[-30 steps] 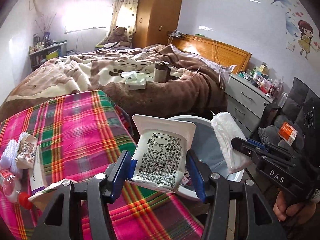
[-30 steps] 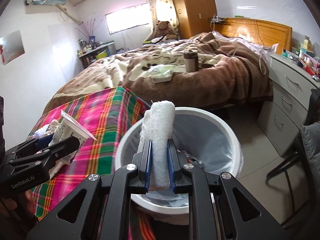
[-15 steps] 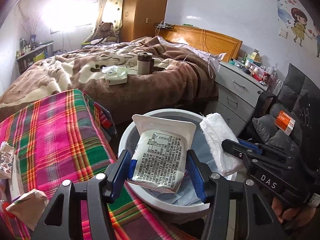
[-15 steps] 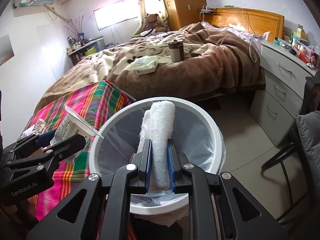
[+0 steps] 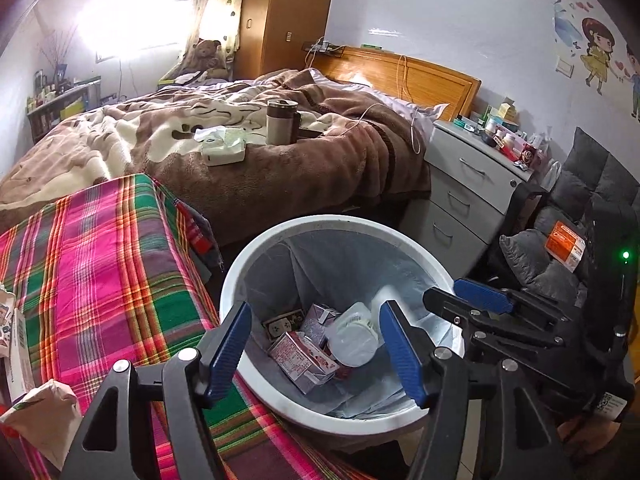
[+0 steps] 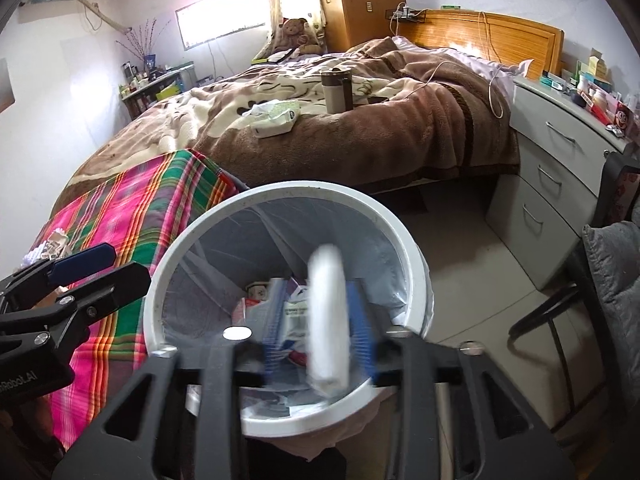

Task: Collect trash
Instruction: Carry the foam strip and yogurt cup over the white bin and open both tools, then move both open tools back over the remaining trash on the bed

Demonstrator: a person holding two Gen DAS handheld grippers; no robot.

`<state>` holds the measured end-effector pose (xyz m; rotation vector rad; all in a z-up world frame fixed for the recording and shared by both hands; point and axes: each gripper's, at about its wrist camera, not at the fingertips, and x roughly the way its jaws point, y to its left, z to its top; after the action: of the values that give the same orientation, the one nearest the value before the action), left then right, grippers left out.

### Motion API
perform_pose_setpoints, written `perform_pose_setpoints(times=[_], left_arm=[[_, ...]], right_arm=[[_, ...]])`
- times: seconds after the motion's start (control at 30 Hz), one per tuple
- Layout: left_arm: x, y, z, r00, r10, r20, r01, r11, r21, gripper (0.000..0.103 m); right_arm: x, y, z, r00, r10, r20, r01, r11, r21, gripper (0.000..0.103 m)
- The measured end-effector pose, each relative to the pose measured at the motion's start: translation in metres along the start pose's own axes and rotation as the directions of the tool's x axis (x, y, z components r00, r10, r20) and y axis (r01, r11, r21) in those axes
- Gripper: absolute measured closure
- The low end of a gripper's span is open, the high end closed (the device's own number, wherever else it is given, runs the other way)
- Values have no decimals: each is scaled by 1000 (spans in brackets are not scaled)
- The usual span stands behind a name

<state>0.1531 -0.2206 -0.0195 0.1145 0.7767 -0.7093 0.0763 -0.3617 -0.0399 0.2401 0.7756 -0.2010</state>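
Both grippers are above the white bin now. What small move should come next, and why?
Probably lift both grippers away and go back to the plaid cloth. The left gripper is open and empty, the right gripper has just been opening and its white roll is falling into the bin. Crumpled paper remains on the cloth.

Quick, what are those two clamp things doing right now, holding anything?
Left gripper: jaws just opened, empty, over the white round bin.
Right gripper: jaws just opened, white rolled tissue dropping loose between them.
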Motion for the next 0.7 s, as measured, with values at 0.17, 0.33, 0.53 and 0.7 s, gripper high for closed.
perform_pose_setpoints(times=[0.17,0.33,0.53,0.7], left_arm=[[-9,6,-2,1000,4,15,-3,1000,-17,33],[-19,13,-3,999,23,24,-22,999,-27,33],[-37,25,-10,998,40,44,-38,998,-55,33],[-56,40,-15,994,84,68,-78,994,-77,33]], right_arm=[[-3,3,0,1000,3,4,-3,1000,1,47],[-6,8,-1,1000,9,8,-9,1000,-2,47],[-12,20,0,999,26,21,-25,999,-21,47],[-17,33,-1,998,57,31,-56,998,-31,47]])
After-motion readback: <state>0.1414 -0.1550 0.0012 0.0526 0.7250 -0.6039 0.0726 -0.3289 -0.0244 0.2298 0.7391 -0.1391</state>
